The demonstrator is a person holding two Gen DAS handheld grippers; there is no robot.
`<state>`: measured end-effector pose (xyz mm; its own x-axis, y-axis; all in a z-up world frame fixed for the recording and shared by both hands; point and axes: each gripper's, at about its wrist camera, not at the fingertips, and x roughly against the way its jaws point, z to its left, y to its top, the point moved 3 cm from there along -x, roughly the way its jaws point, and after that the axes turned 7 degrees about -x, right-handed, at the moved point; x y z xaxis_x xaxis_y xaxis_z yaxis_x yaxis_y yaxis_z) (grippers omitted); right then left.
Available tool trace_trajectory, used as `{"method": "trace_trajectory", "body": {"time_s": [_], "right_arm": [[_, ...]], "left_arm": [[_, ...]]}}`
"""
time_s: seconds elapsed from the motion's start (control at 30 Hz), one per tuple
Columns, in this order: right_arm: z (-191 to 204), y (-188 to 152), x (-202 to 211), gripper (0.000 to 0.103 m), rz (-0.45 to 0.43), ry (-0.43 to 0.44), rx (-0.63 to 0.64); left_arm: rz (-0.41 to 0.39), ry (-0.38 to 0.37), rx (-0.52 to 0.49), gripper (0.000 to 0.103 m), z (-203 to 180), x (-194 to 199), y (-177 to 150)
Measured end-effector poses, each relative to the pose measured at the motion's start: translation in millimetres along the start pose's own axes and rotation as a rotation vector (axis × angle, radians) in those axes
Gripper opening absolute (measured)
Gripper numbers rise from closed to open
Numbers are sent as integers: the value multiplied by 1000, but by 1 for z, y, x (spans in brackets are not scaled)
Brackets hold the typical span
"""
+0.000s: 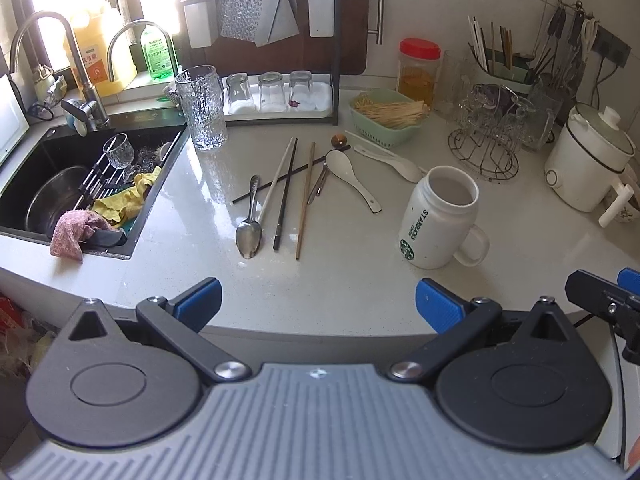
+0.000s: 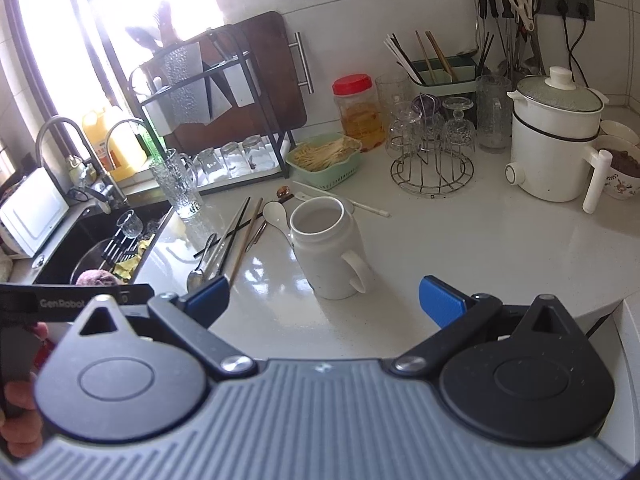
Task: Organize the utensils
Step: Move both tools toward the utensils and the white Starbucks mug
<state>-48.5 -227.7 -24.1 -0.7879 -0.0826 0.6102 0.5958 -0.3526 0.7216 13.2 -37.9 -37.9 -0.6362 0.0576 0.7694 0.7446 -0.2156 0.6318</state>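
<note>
Loose utensils lie on the white counter: a metal spoon [image 1: 249, 227], several chopsticks [image 1: 285, 196], a white ceramic spoon [image 1: 347, 171] and a second white spoon [image 1: 394, 162]. A white Starbucks mug [image 1: 438, 218] stands upright and empty to their right; in the right wrist view the mug [image 2: 326, 242] is straight ahead, with the chopsticks [image 2: 236, 236] to its left. My left gripper [image 1: 318, 304] is open over the counter's front edge, nothing between its fingers. My right gripper [image 2: 323, 298] is open too, just short of the mug.
A black sink [image 1: 72, 184] with cloths and a bowl lies left. A tall glass [image 1: 202, 108], a glass rack [image 1: 276, 92], a green basket of sticks [image 1: 386, 116], a red-lidded jar [image 1: 418, 70], a wire glass stand [image 1: 490, 136], a utensil holder [image 2: 440, 68] and a white cooker [image 2: 554, 132] line the back.
</note>
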Motion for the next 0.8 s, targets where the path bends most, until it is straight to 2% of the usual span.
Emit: {"method": "trace_trajectory", "body": {"time_s": [0.27, 0.47, 0.8], "right_arm": [[4, 9, -10, 103, -7, 3, 2], [13, 14, -35, 103, -4, -29, -15], [23, 14, -85, 103, 23, -66, -52]], "left_arm": [[9, 38, 30, 103, 15, -7, 7], [-6, 69, 0, 103, 34, -19, 22], [54, -48, -62, 103, 56, -82, 47]]}}
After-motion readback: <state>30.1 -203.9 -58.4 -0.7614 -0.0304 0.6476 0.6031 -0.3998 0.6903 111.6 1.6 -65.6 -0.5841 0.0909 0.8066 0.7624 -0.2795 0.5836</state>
